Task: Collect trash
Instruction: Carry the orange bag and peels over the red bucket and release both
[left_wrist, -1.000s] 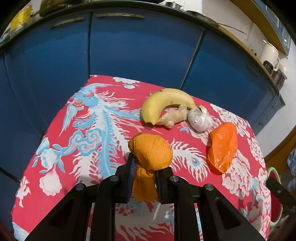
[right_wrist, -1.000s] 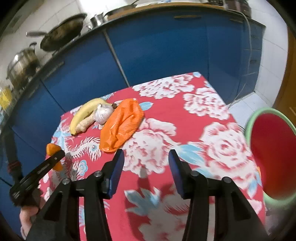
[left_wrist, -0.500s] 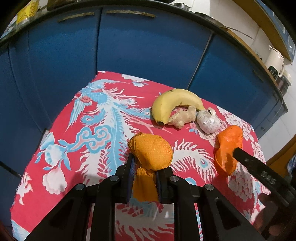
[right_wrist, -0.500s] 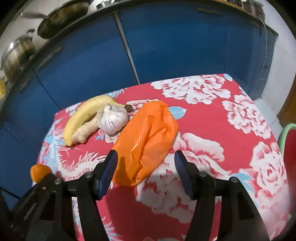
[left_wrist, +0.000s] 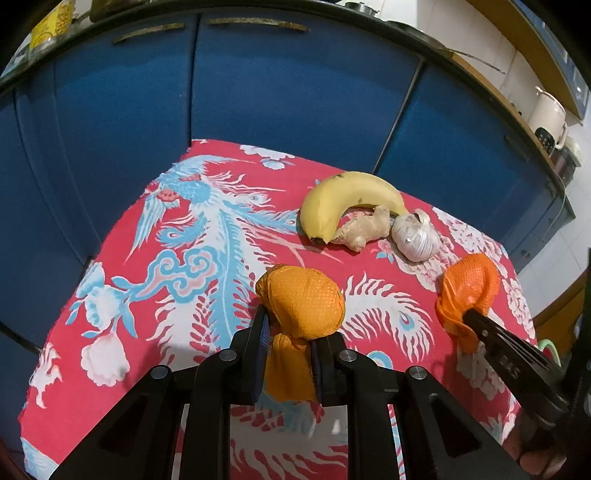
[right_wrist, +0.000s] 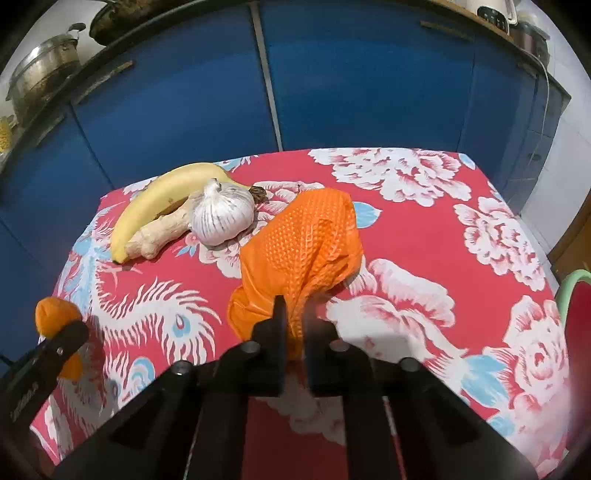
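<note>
- Left wrist view: left gripper (left_wrist: 286, 354) clamped on a balled orange glove (left_wrist: 301, 302), ball above the pads, tail hanging down between them.
- Right wrist view only: bin rim (right_wrist: 569, 284) at the right edge, off the tablecloth (right_wrist: 424, 229).
- Right gripper (right_wrist: 293, 325) has just been closing; jaws now pinch the near end of the flat orange glove (right_wrist: 303, 243).
- That glove's long axis runs from the gripper away toward the cabinets (right_wrist: 369, 74).
- Banana (right_wrist: 162, 192), ginger (right_wrist: 159, 232) and garlic (right_wrist: 221, 214) sit just beside it on the left; garlic nearly touching.
</note>
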